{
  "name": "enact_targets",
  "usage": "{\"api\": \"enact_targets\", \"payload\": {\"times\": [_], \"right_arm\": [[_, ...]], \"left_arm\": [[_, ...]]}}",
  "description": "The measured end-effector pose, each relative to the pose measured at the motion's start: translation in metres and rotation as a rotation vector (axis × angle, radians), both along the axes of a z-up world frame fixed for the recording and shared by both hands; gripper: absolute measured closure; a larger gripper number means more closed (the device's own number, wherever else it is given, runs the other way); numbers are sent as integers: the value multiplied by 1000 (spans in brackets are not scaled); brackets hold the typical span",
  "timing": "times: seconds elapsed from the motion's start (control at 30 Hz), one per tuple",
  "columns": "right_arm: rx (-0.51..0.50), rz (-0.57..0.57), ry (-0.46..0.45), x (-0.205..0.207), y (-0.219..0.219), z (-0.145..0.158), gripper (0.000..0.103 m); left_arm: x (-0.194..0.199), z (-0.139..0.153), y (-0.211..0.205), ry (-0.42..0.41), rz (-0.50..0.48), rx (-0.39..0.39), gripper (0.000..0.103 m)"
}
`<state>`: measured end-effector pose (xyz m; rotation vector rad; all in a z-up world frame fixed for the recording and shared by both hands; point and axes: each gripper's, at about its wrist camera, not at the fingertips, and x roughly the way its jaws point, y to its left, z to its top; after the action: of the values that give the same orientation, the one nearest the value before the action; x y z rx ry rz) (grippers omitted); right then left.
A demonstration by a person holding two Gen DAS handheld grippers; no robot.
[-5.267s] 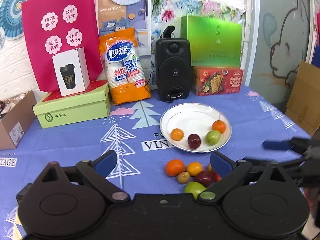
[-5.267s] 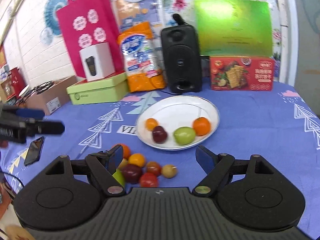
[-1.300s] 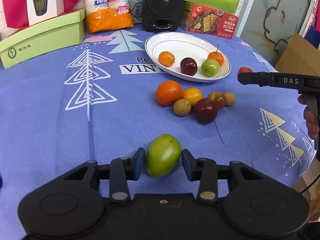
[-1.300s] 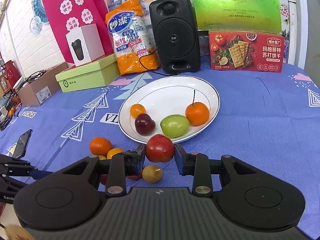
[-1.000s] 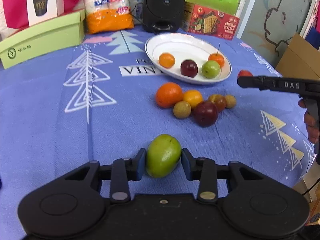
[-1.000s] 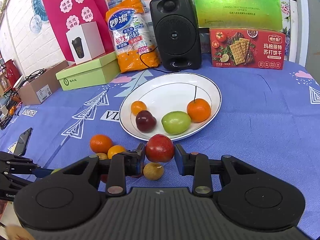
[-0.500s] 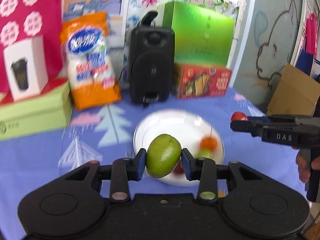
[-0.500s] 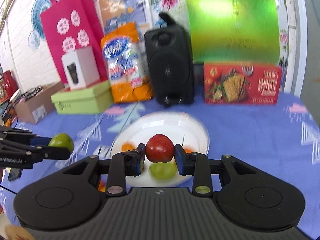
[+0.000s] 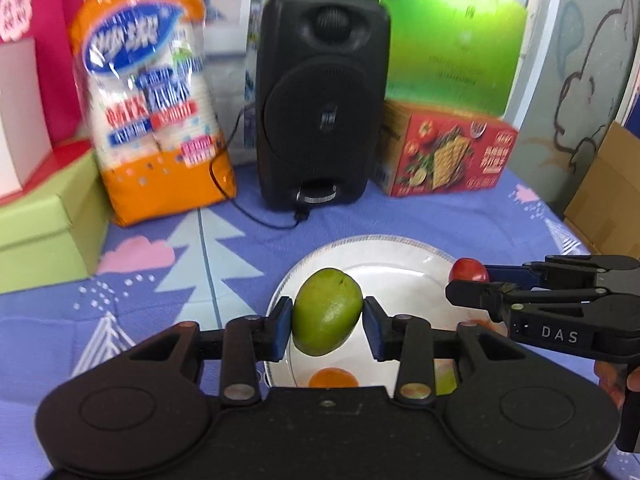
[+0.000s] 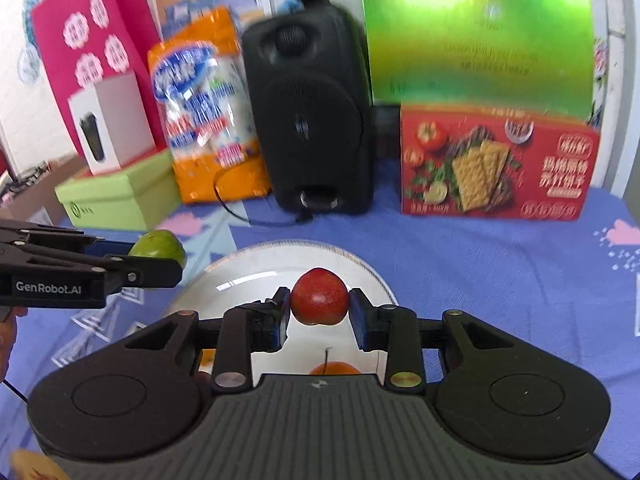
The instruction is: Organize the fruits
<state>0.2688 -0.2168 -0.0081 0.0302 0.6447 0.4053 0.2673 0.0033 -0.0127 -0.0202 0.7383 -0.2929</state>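
Note:
My left gripper [image 9: 325, 326] is shut on a green mango-like fruit [image 9: 326, 310] and holds it above the near left part of the white plate [image 9: 384, 246]. The right gripper [image 10: 319, 316] is shut on a red fruit [image 10: 319, 296] over the same plate [image 10: 360, 264]. Each gripper shows in the other's view: the right one [image 9: 466, 278] with its red fruit [image 9: 468, 269] from the right, the left one [image 10: 160, 258] with the green fruit [image 10: 158, 247] from the left. An orange fruit [image 9: 333, 377] and a stemmed orange one [image 10: 334, 368] lie on the plate, partly hidden.
Behind the plate stand a black speaker [image 9: 322, 96], an orange-and-white packet [image 9: 150, 112], a red cracker box [image 9: 444, 152], a green gift box [image 9: 452, 32] and a light green box [image 9: 44, 216]. A speaker cable [image 9: 240, 204] trails on the blue cloth. A cardboard box [image 9: 608, 196] is at right.
Both grippers carried their fruits forward from the loose pile to above the plate. The pile of fruits on the cloth has dropped out of view. Both grips stayed shut.

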Motion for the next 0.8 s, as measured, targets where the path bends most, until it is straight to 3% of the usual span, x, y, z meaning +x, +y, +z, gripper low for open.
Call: {"api": "enact_targets", "payload": {"times": [0.33, 0.8], "right_arm": [[-74, 10, 52, 20, 9, -29, 47], [-124, 31, 33, 22, 16, -38, 45]], "left_arm": [[20, -32, 0, 60, -15, 8, 0], [20, -40, -11, 32, -53, 49, 0]]}}
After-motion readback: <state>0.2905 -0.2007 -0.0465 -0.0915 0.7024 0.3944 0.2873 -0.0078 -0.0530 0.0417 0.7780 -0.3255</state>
